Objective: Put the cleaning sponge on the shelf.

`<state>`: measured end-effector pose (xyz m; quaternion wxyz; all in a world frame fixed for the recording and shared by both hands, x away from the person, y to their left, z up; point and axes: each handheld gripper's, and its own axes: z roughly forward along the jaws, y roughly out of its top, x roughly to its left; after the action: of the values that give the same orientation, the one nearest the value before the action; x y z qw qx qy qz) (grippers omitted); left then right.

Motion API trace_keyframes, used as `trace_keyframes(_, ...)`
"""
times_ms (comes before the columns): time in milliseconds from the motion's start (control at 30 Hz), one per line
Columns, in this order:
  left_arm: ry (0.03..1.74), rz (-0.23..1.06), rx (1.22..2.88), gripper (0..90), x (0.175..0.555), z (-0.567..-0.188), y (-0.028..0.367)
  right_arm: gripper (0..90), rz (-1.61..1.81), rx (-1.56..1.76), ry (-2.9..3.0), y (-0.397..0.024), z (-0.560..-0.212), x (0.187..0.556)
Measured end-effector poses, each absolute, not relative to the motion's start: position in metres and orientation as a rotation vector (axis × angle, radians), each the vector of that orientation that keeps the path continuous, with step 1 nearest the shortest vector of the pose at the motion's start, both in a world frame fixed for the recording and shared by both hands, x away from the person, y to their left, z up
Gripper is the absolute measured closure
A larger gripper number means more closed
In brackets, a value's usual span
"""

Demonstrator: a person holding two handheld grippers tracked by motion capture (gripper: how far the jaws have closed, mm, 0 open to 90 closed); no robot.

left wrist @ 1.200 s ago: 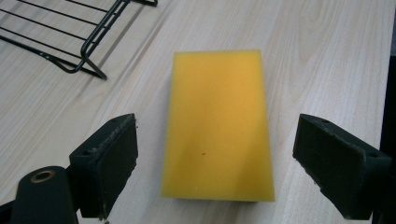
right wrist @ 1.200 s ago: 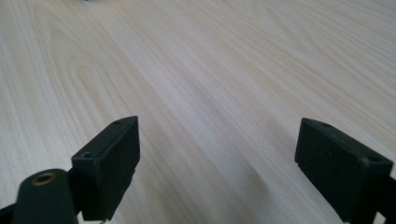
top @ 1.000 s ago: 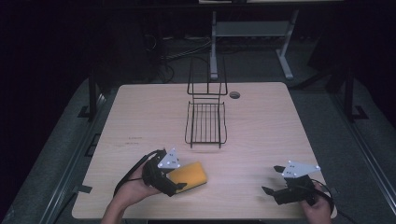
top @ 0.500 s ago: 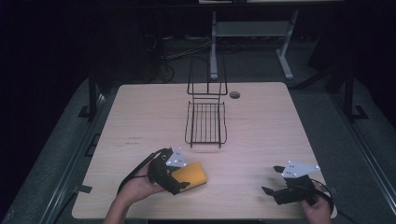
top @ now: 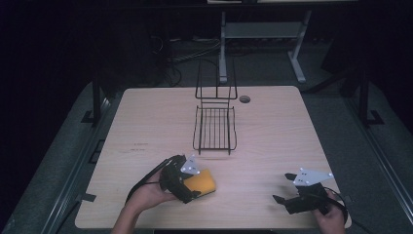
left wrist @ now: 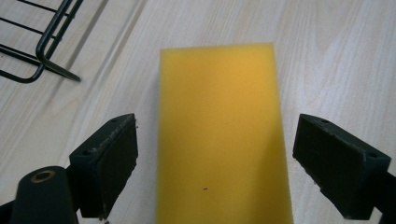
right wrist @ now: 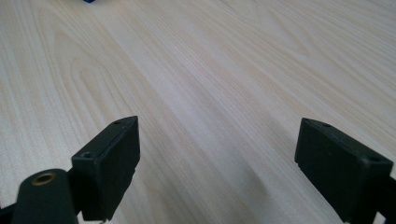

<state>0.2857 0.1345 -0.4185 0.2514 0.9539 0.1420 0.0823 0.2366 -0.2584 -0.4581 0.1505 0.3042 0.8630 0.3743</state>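
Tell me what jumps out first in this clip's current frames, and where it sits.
The yellow sponge stands out: it lies flat on the table's near left part, between the open jaws of the left gripper, with a gap on each side. Behind it, mid-table, stands a black wire rack. The right gripper rests open at the near right, over bare wood.

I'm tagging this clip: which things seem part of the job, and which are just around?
Likely in play:
- yellow sponge, between the open left gripper jaws
- wire rack, a guess

Just around:
- right gripper, open over bare table
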Motion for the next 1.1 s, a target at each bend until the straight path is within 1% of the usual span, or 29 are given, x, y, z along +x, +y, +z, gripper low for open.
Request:
trace_keyframes(967,0.414,0.170,2.650,13.4,0.290,-0.436,0.125,13.8,1.079,0.881,2.476,-0.258,-0.458,0.236)
trace_keyframes(1100,0.401,0.172,2.677,13.4,0.291,-0.438,0.123,13.8,1.081,0.880,2.474,-0.258,-0.458,0.235)
